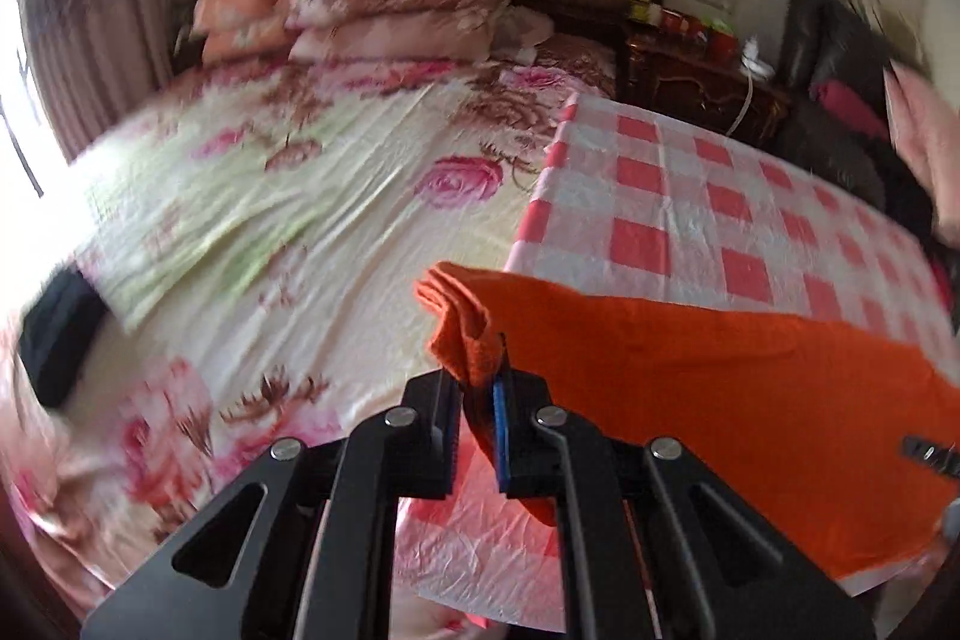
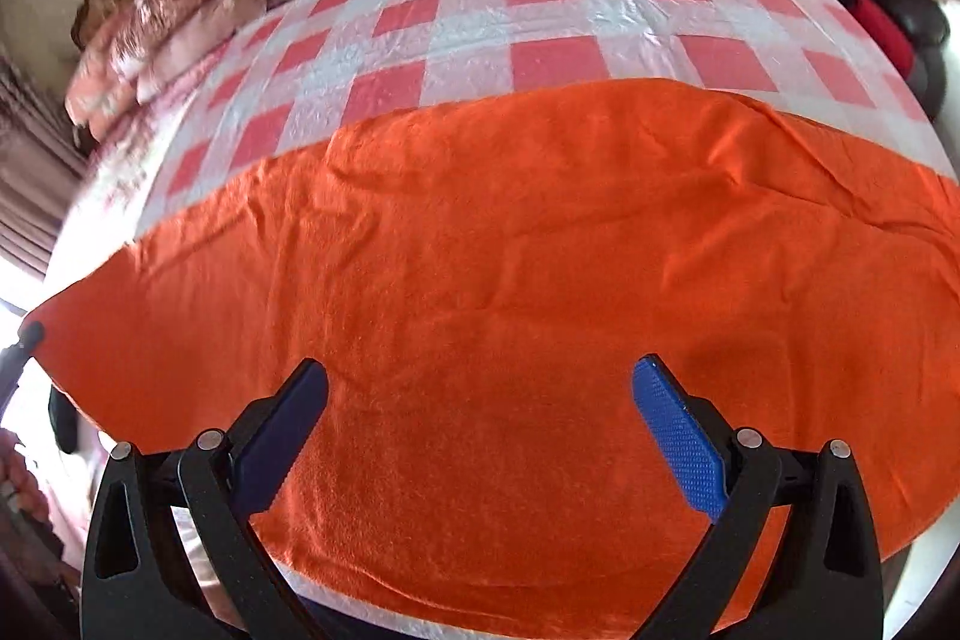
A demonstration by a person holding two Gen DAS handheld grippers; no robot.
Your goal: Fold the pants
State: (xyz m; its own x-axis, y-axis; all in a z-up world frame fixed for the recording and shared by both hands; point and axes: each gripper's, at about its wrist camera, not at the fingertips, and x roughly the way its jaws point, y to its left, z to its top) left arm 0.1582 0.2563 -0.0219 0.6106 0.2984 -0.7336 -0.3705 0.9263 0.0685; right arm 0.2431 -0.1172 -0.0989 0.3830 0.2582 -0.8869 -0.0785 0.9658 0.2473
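Nearest to us, our left gripper (image 1: 478, 388) is clenched on one end of the orange pants (image 2: 510, 268); our right gripper (image 2: 480, 400) hovers released above them. They lie across the checkered cloth (image 2: 540, 10) on the bed (image 1: 270, 196), so we judge the folding has barely begun.

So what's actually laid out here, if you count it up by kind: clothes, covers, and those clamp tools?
Orange pants: 1
Red-and-white checked cloth under them: 1
Floral bedsheet: 1
Hand-held grippers: 2, the left hand-held gripper shut on an end of the pants, the right hand-held gripper open above them
Total: 5
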